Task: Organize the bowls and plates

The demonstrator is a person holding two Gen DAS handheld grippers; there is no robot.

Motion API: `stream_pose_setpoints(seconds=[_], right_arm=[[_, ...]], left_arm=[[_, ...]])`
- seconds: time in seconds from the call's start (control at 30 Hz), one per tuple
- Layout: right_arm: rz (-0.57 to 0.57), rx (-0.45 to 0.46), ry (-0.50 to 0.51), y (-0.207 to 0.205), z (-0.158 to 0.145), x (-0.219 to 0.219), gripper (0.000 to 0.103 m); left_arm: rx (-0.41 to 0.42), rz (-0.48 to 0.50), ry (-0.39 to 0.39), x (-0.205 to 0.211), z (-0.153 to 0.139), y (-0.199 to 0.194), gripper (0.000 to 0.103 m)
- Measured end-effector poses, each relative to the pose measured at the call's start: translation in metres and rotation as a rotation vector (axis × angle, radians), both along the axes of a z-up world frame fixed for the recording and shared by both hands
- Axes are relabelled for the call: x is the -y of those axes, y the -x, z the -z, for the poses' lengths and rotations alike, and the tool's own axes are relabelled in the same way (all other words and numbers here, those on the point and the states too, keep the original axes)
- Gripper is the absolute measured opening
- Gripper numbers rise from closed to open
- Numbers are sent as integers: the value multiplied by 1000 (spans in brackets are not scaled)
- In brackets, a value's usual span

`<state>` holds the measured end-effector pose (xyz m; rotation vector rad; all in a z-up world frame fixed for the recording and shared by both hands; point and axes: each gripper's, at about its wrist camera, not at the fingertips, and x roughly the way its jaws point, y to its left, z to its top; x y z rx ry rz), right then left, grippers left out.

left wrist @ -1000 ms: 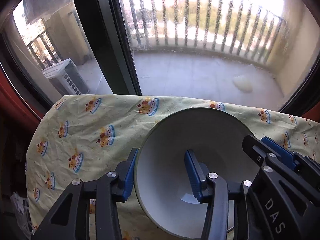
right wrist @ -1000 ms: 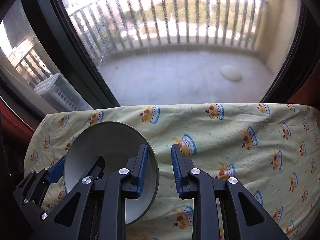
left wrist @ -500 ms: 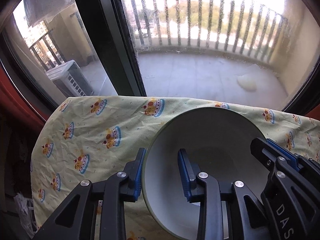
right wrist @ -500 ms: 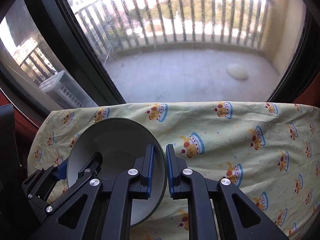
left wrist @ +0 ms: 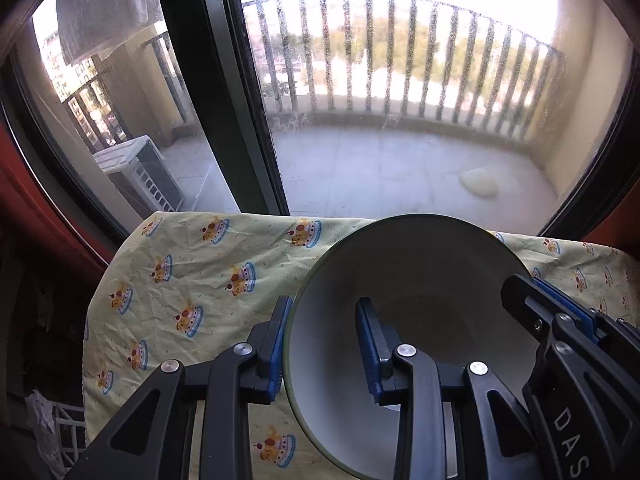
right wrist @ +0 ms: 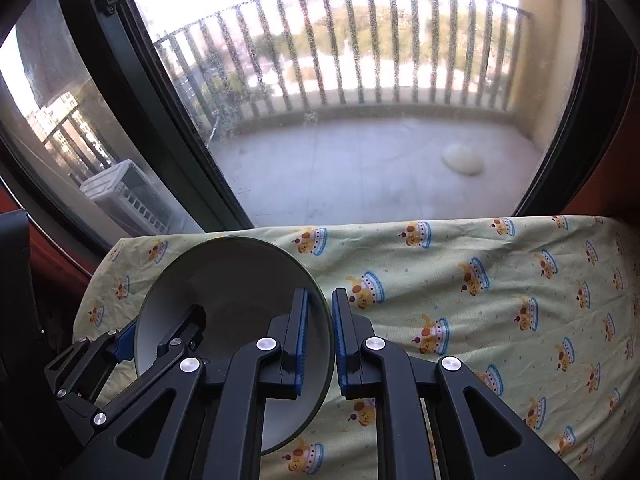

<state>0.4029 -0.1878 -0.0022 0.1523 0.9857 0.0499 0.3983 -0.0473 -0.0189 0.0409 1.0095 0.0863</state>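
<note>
A pale bowl with a green rim [left wrist: 424,280] is held above the yellow patterned tablecloth [left wrist: 192,272]. My right gripper [right wrist: 319,336] is shut on the bowl's right rim, one finger inside and one outside; the bowl also shows in the right wrist view [right wrist: 232,280]. My left gripper [left wrist: 322,344] straddles the bowl's left rim with a wide gap between its fingers, so it is open. The right gripper also shows at the right of the left wrist view [left wrist: 560,320].
The tablecloth-covered table [right wrist: 500,300] runs along a large window [right wrist: 360,120] with a dark frame post [left wrist: 224,100]. A balcony with a railing lies beyond the glass. The table's left edge [left wrist: 96,320] drops off to a dark area.
The left gripper has opened wider around the bowl's left rim. The right gripper has stayed clamped on the right rim, and the bowl has risen and tilted toward the cameras.
</note>
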Motion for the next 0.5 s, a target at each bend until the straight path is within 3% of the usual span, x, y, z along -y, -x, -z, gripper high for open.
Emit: stream_pose_setpoints(seconds=[0.5], right_arm=[[44,71,13,89,-72,-6,15]], left_arm=[[63,44,21,-8,-59,82,31]])
